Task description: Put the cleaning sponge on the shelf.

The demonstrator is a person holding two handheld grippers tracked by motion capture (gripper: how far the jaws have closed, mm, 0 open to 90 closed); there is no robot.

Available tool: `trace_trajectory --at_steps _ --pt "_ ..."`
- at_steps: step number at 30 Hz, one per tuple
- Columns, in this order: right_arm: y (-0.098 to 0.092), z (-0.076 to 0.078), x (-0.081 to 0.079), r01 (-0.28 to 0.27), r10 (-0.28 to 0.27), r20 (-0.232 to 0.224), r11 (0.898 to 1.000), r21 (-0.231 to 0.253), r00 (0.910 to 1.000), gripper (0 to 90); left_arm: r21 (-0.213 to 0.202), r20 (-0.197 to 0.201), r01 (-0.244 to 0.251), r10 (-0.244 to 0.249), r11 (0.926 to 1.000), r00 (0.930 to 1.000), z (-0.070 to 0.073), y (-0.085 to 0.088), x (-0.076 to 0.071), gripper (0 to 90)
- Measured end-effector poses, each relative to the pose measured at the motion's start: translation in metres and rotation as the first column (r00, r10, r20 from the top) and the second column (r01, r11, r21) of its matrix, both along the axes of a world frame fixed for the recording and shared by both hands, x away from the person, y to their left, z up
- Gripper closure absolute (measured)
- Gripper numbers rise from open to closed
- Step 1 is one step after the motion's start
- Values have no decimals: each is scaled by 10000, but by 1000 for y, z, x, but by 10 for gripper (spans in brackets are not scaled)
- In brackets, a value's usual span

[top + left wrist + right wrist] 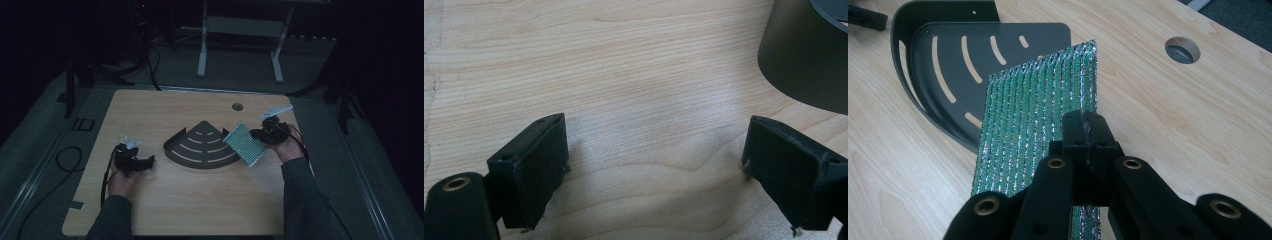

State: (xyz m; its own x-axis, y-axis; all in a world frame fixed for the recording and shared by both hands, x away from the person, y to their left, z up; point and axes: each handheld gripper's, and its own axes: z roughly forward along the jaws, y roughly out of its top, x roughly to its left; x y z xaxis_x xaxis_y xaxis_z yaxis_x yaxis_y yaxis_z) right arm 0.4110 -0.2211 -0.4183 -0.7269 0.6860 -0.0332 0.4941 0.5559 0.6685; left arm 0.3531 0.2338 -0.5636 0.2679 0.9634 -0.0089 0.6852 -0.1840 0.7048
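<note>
Beside the tray [948,60], green-silver ribbed pouch [1033,120]

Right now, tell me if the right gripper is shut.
Shut: the right gripper has its jaws pinched on the green pad.

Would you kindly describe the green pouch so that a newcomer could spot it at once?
On the pale wooden table, look right of the dark fan-shaped slotted metal tray. There the right gripper is shut on a flat, ribbed, shiny green-and-silver foil pouch, the one glittering thing among matte black parts.
</note>
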Motion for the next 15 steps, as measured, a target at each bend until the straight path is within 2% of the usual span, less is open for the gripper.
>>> trace_trajectory --at_steps 15 --pt "17 -2 15 -18 19 -91 10000 95 10000 897 7 -3 2 -2 10000 10000 0 0 0 116"
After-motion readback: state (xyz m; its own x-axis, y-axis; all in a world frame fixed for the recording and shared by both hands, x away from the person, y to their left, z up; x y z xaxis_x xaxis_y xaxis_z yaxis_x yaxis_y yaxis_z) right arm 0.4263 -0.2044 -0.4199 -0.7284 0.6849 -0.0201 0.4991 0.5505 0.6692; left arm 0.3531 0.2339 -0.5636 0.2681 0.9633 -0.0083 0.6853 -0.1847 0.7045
